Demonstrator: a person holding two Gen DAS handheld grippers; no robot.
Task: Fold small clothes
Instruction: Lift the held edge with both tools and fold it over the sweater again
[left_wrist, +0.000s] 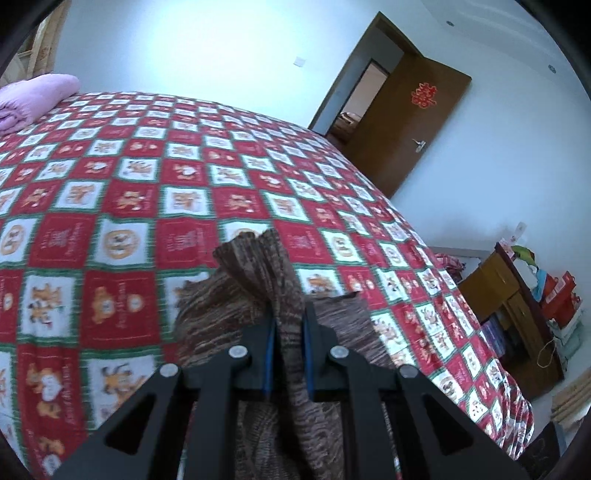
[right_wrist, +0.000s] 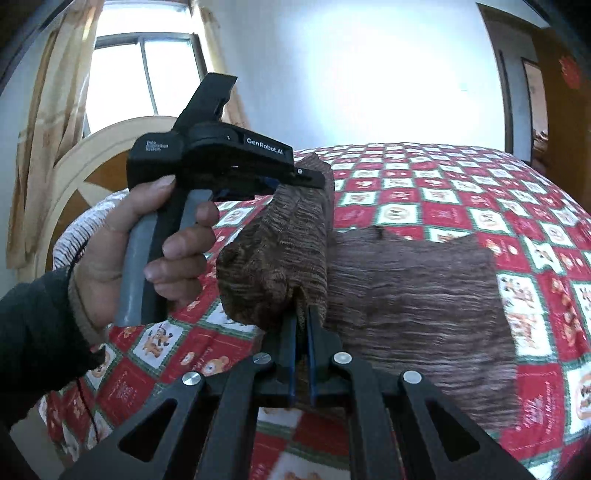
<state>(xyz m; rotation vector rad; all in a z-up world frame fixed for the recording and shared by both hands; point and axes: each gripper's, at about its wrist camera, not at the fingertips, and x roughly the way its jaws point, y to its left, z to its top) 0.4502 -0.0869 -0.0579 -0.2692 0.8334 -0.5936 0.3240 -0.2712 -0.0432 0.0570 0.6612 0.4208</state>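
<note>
Left hand (right_wrist: 147, 251) at 9 o'clock; left gripper (left_wrist: 289, 314) pinches a bunched edge of the brown knit garment (right_wrist: 413, 295). Right gripper (right_wrist: 303, 317) at 6 o'clock clamps another edge. Garment partly lifted, remainder draped over checkered bedspread (left_wrist: 110, 206) toward 3 o'clock.

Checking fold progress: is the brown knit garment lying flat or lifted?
Partly lifted: the brown knit garment has one edge pinched up by both grippers, the rest lying on the bed.
</note>
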